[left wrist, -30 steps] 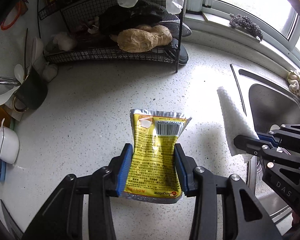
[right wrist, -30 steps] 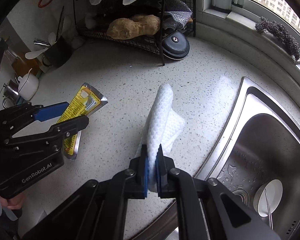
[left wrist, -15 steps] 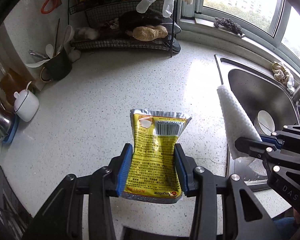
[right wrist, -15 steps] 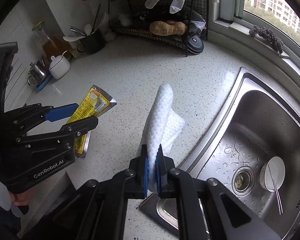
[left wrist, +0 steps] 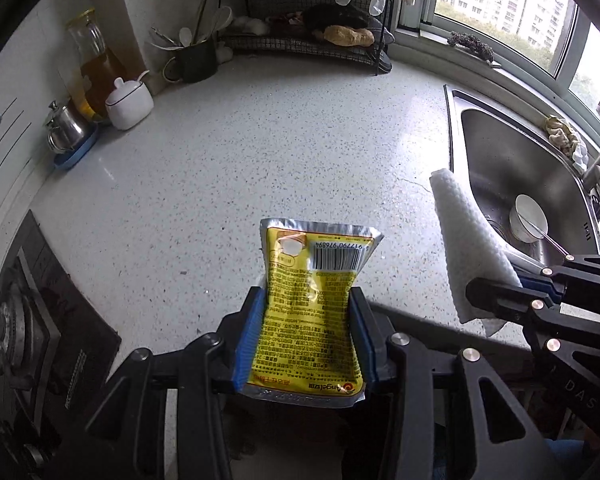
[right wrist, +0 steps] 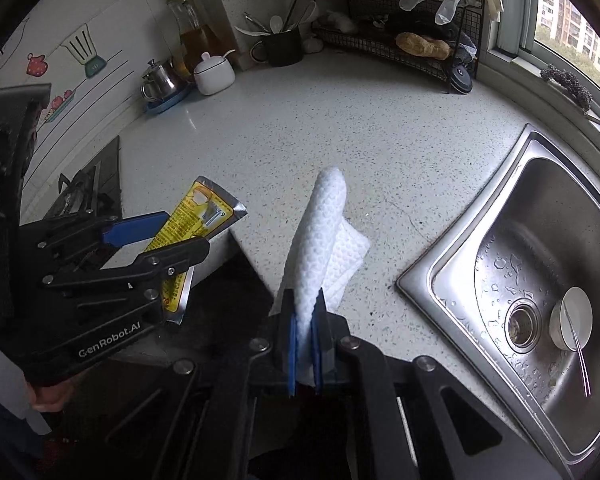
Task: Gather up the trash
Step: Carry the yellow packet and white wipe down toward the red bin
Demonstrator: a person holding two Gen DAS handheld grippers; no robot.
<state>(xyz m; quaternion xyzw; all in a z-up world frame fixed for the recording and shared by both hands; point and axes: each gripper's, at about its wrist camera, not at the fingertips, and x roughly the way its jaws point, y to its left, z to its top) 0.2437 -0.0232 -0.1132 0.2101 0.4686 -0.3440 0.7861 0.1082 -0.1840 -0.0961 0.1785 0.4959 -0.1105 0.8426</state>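
Note:
My left gripper [left wrist: 306, 336] is shut on a yellow and silver food packet [left wrist: 312, 300] and holds it in the air at the front edge of the speckled white counter [left wrist: 280, 152]. The packet also shows in the right wrist view [right wrist: 192, 224], held by the left gripper [right wrist: 172, 236]. My right gripper [right wrist: 305, 344] is shut on a folded white paper towel [right wrist: 320, 240], held upright above the counter's front edge beside the sink. The towel shows at the right of the left wrist view [left wrist: 468, 248], with the right gripper [left wrist: 500, 288] below it.
A steel sink [right wrist: 540, 248] with a small white bowl [right wrist: 572, 318] lies to the right. A gas hob [left wrist: 24, 320] is at the left. A wire rack [left wrist: 312, 40], utensil cup [left wrist: 192, 60], sugar pot [left wrist: 130, 100], oil bottle and small kettle stand along the back.
Both grippers have pulled back from the counter toward its front edge and risen, carrying the packet and the towel. The rack and sink look farther away.

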